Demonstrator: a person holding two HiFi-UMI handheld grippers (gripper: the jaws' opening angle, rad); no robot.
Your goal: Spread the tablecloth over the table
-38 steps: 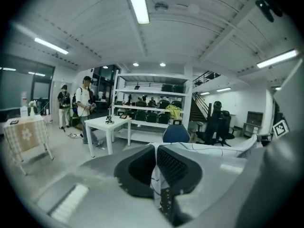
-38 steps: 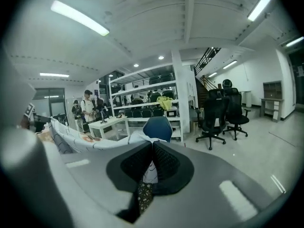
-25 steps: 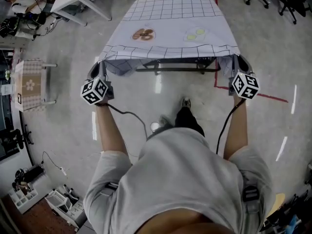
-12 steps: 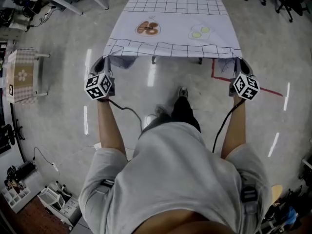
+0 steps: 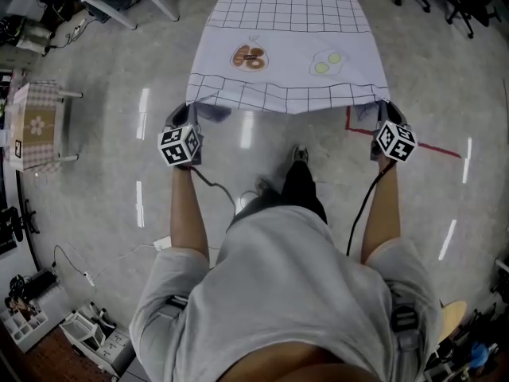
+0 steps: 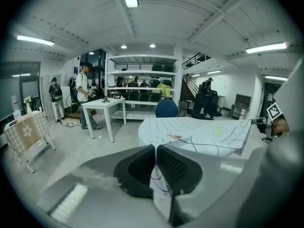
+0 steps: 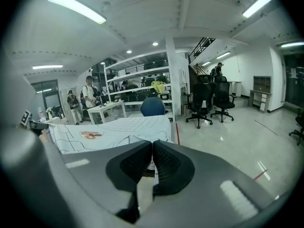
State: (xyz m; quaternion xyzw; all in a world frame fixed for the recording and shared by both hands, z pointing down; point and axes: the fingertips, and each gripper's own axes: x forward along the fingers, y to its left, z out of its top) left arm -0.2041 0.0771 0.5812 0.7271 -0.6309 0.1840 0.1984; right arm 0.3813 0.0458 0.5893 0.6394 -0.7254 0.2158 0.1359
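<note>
Moved: we have drawn the tablecloth [image 5: 288,46] hem down past the table's near edge.
Fabric: thin, white, with a black grid border and two round food prints.
Left gripper [image 5: 184,116]: ribbed black pads [image 6: 173,165] clamped on the near-left corner.
Right gripper [image 5: 385,111]: jaws opening, near-right corner pinched between them.

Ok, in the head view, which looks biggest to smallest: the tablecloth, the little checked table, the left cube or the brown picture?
1. tablecloth
2. checked table
3. left cube and brown picture look about alike; the cube is nearer the camera.

Matt cloth tablecloth [image 5: 286,22], glossy floor [image 5: 103,165]
</note>
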